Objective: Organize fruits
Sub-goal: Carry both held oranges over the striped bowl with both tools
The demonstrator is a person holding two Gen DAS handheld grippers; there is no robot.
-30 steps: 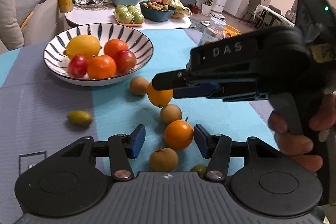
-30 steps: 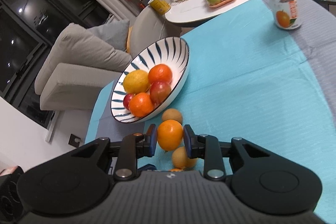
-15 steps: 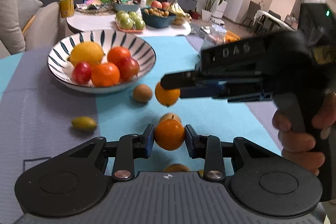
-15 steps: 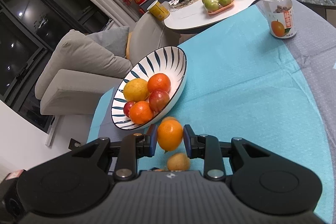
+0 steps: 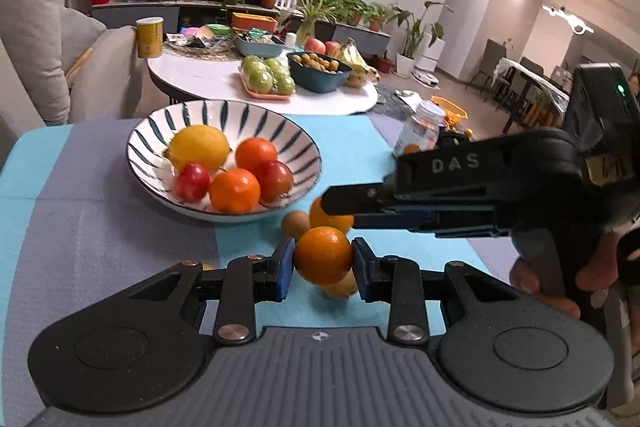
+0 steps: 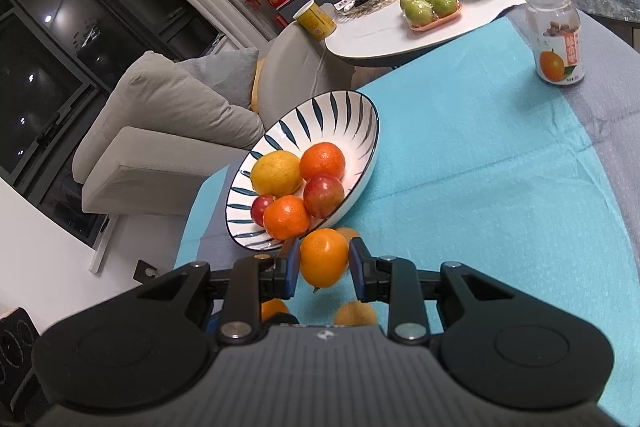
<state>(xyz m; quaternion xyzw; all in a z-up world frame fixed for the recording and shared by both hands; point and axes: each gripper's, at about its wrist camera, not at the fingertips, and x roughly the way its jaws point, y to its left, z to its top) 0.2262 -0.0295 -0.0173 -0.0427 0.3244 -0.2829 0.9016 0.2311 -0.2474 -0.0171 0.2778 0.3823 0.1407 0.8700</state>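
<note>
My left gripper [image 5: 323, 261] is shut on an orange [image 5: 323, 253], held just above the turquoise cloth. My right gripper [image 6: 324, 263] is shut on a second orange [image 6: 324, 257]; in the left wrist view it reaches in from the right, its fingers [image 5: 348, 193] over that orange [image 5: 318, 213]. Just beyond both stands a white bowl with dark stripes [image 5: 224, 107] [image 6: 340, 115]. It holds a lemon [image 5: 198, 147], two oranges and two red fruits. Small brown round fruits [image 5: 295, 223] [image 6: 354, 313] lie on the cloth under the grippers.
A jar with an orange label [image 6: 558, 39] stands on the cloth at the far right. Behind it a white side table [image 5: 208, 79] carries a tray of green apples [image 5: 266, 81] and a dark bowl. A grey armchair [image 6: 168, 131] is left of the table. A hand [image 5: 536, 275] grips the right tool.
My left gripper closed on the orange that lay between its fingers and lifted it off the cloth toward the bowl. The right gripper stayed shut on its orange, almost still.
</note>
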